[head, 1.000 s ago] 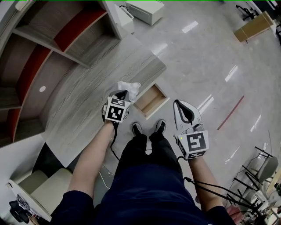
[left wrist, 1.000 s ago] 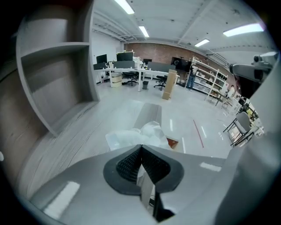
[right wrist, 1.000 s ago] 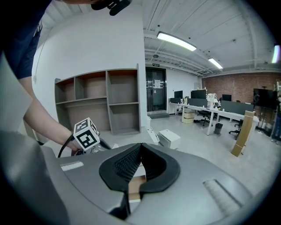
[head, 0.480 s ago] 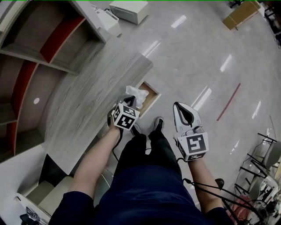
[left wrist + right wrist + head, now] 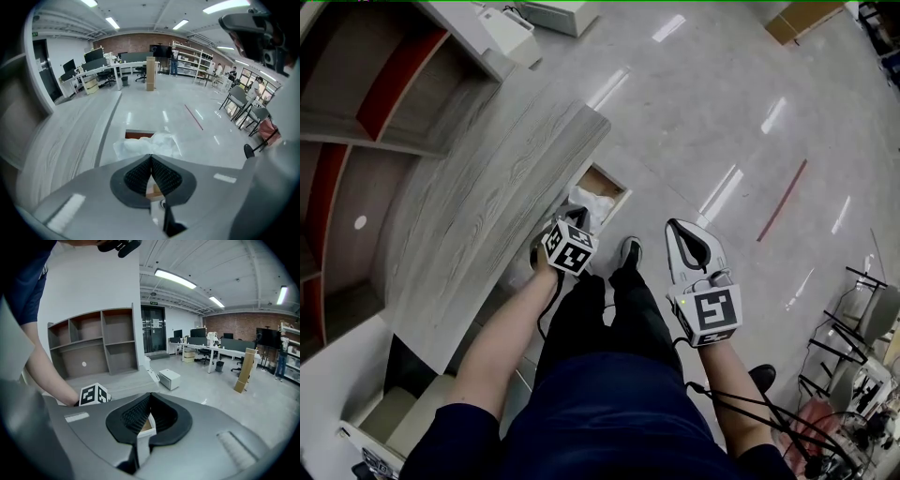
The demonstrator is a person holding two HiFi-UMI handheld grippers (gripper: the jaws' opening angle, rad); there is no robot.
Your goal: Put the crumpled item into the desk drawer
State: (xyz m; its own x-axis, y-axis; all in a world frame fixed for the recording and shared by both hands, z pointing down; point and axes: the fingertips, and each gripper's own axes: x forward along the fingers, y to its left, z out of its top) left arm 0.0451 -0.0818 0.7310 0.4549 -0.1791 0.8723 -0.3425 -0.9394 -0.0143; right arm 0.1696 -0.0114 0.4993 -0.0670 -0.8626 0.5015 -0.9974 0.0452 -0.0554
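Observation:
The crumpled white item [image 5: 590, 203] hangs over the open wooden drawer [image 5: 610, 182] at the desk's near corner. My left gripper [image 5: 579, 217] is shut on it. In the left gripper view the crumpled item [image 5: 148, 145] bulges out past the closed left gripper [image 5: 151, 156], with the drawer's brown opening [image 5: 139, 135] just beyond. My right gripper [image 5: 679, 226] is held apart to the right above the floor, shut with nothing in it. In the right gripper view the right gripper [image 5: 150, 395] has its jaws together, and the left gripper's marker cube [image 5: 95, 394] shows at left.
The grey wood-grain desk top [image 5: 478, 206] runs to the left of the drawer, with open shelves [image 5: 356, 84] behind it. The person's legs and shoes [image 5: 629, 251] stand right below the drawer. A white box [image 5: 169, 378] sits on the glossy floor [image 5: 722, 141].
My left gripper has carried the crumpled item off the desk top, rightward and down, to over the open drawer. The right gripper has hardly moved.

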